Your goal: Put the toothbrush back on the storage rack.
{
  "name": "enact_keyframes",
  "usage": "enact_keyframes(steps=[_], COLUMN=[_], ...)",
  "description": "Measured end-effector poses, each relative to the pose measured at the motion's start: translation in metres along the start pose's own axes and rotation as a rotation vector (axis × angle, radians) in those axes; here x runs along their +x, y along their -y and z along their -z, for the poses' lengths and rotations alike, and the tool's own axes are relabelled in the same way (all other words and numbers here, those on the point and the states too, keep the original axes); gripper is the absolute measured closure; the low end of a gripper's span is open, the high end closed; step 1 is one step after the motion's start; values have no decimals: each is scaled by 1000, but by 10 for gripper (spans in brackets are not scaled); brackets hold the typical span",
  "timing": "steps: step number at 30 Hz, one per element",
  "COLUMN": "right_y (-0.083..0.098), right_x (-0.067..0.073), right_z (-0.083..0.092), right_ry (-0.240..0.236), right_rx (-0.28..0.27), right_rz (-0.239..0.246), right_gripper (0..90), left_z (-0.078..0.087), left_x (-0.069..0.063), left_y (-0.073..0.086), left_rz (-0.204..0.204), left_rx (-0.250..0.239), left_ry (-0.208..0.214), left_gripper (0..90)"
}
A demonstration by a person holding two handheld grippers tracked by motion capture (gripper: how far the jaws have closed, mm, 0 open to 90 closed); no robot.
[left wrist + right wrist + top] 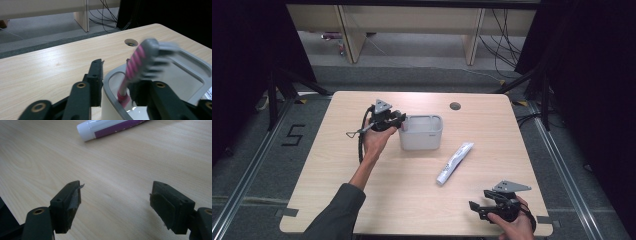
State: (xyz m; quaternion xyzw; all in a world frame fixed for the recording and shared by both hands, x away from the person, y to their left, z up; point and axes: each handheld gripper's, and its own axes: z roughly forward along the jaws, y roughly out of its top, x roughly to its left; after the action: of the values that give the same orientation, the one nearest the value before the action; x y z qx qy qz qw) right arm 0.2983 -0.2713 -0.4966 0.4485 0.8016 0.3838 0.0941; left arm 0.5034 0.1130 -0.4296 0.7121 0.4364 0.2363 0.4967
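Pink-and-grey toothbrush (140, 67): light, stiff plastic, smooth along the handle and likely to slip or pivot in a pinch; best taken mid-handle, across the flat, not at the bristled head (blurred in the left gripper view, so perhaps falling). Standing tilted just inside the near rim of the grey tub (421, 133), head up, bottom end in the tub. Left gripper (117, 75) straddling that rim, jaws partly apart, pads seemingly off the handle. Tub near the middle of the table (362, 200), toward its far edge. Toothpaste tube (455, 163) lying flat, toward the right edge, well apart from the tub. Right gripper (116, 205) low by the near right corner, jaws wide, nothing between them.
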Motion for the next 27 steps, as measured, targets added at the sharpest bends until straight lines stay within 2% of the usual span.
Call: enact_keyframes(steps=[5, 8, 12, 16, 19, 27], right_y=[0, 0, 0, 0, 0, 0], right_x=[0, 0, 0, 0, 0, 0], right_z=[-1, 0, 0, 0, 0, 0], right_ry=[-8, 0, 1, 3, 3, 3], right_rx=[-1, 1, -1, 1, 0, -1], right_rz=[-2, 2, -1, -1, -4, -5], right_gripper=[250, 250, 250, 250, 250, 250], left_z=[6, 10, 16, 22, 26, 44], left_x=[-1, -2, -4, -7, -8, -14], left_y=[-2, -3, -4, -5, -3, -1], left_rz=[7, 10, 14, 16, 33, 27], left_rx=[14, 28, 35, 57, 64, 83], left_ry=[-1, -9, 8, 21, 48, 75], left_gripper=[483, 440, 391, 365, 340, 320])
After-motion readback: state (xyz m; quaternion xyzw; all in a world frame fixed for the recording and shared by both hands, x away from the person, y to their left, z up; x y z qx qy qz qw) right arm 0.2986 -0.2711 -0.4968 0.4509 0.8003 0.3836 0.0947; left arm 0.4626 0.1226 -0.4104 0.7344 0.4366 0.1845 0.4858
